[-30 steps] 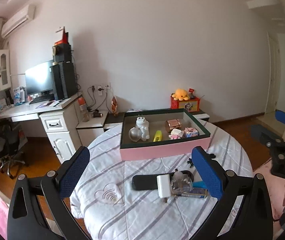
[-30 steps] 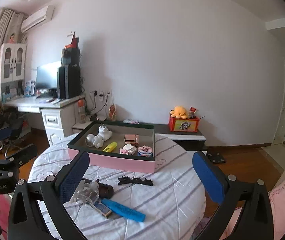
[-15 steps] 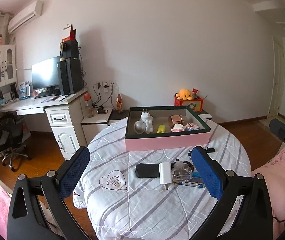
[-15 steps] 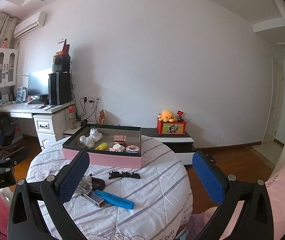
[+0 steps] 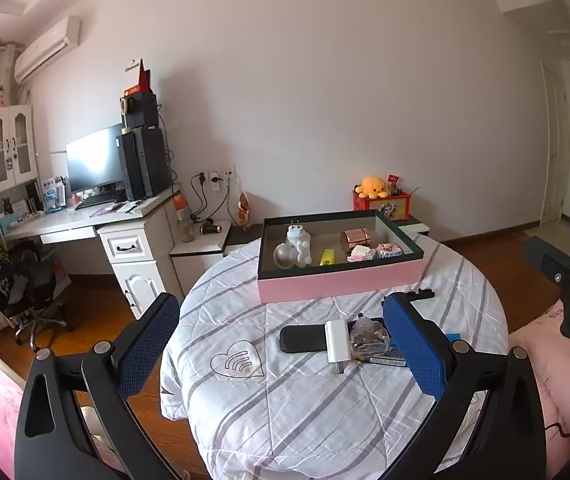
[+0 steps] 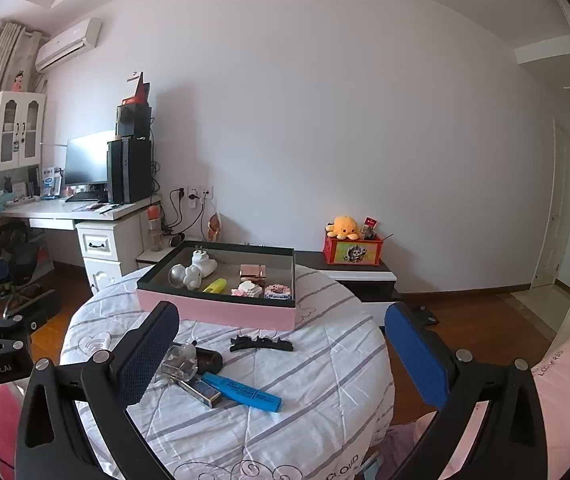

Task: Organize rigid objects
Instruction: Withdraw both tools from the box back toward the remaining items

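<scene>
A round bench under a striped white cloth stands in a bedroom with a wooden floor, a white desk and monitor at the left wall. A pink-walled tray at the bench's far side holds small items. Nearer lie a black case, white charger, clear bottle, blue marker and black clip. The left tool and right tool both hang wide apart, holding nothing.
</scene>
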`<state>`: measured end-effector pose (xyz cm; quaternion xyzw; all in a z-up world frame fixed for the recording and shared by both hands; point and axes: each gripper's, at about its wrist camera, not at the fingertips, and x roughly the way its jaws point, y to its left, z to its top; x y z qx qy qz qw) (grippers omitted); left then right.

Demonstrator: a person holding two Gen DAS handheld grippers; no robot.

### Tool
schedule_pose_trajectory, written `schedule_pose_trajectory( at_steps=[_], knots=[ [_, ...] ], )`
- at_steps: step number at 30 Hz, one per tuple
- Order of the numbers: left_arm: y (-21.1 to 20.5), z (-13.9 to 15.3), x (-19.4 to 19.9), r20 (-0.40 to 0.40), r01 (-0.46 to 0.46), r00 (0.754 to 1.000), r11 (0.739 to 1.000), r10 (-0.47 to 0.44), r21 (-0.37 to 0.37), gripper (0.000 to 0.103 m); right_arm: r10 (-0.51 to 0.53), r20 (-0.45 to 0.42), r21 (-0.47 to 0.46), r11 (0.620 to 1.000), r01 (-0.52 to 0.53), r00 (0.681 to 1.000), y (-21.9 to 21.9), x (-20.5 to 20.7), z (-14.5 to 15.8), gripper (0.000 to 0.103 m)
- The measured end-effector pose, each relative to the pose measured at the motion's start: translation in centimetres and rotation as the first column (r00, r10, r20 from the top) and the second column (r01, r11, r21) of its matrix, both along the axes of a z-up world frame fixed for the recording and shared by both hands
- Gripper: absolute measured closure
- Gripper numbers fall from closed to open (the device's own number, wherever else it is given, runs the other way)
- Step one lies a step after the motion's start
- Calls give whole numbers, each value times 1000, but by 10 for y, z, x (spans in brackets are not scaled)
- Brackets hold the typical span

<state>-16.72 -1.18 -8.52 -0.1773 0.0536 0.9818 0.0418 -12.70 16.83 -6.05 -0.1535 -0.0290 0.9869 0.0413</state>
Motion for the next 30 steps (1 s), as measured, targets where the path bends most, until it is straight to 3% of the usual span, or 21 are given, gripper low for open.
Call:
schedule_pose_trajectory(
  at_steps=[8, 16, 30],
  knots=[
    [-6, -9, -8, 32, -16, 999, 1000, 17, -11, 0, 20, 55, 1, 1000, -20, 998, -4, -13, -14, 0],
    [-21, -23, -24, 63, -37, 997, 997, 33, 60, 0, 29, 135, 3, 1000, -29, 990, -5, -34, -39, 0],
    [13, -92, -93, 260, 42, 964, 998, -50, 36, 0, 49, 305, -34, 999, -40, 951, 6, -83, -98, 0]
  ],
)
